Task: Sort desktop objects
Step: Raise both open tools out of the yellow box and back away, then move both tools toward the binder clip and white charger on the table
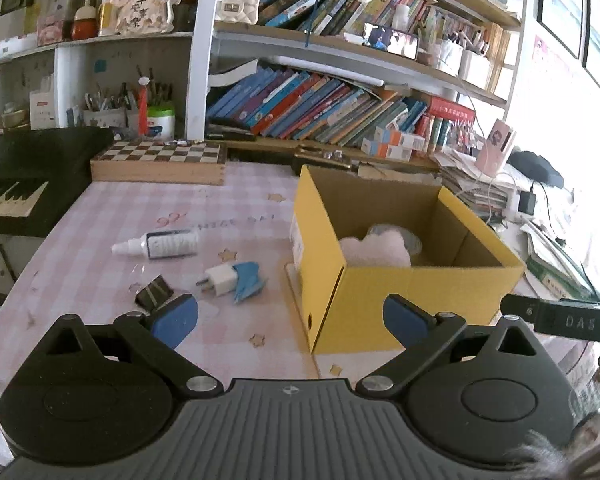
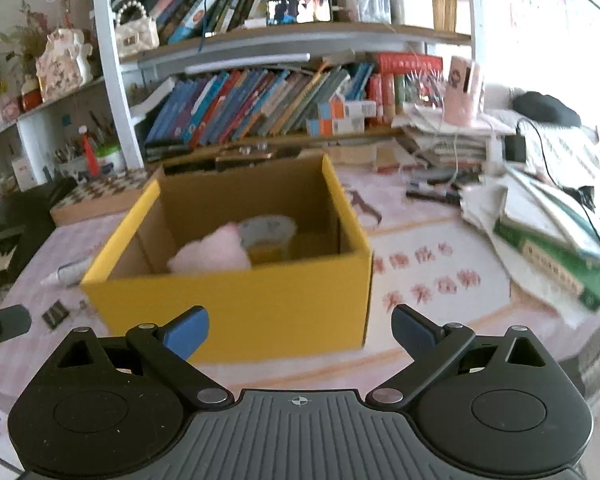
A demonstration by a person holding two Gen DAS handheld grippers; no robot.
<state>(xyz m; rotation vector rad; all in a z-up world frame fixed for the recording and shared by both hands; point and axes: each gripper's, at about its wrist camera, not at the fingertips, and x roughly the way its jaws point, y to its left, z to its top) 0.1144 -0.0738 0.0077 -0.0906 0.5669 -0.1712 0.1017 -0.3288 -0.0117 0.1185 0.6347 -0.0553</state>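
An open yellow cardboard box [image 1: 380, 296] stands on the pink checked table; in the right wrist view [image 2: 236, 304] it holds a pink soft item [image 2: 212, 254] and a clear tub [image 2: 270, 232]. Left of the box lie a white dropper bottle [image 1: 160, 243], a white plug charger [image 1: 218, 280] beside a blue folded-paper piece [image 1: 249, 280], and a black binder clip [image 1: 154, 291]. My left gripper [image 1: 290, 320] is open and empty, just in front of the clip and the box's near corner. My right gripper [image 2: 300, 332] is open and empty before the box's front wall.
A chessboard box [image 1: 160, 160] and a keyboard piano [image 1: 16, 188] stand at the back left. Bookshelves [image 1: 320, 108] run behind. Stacked papers and a green book [image 2: 556, 256], cables and a pink cup [image 2: 462, 92] crowd the right side.
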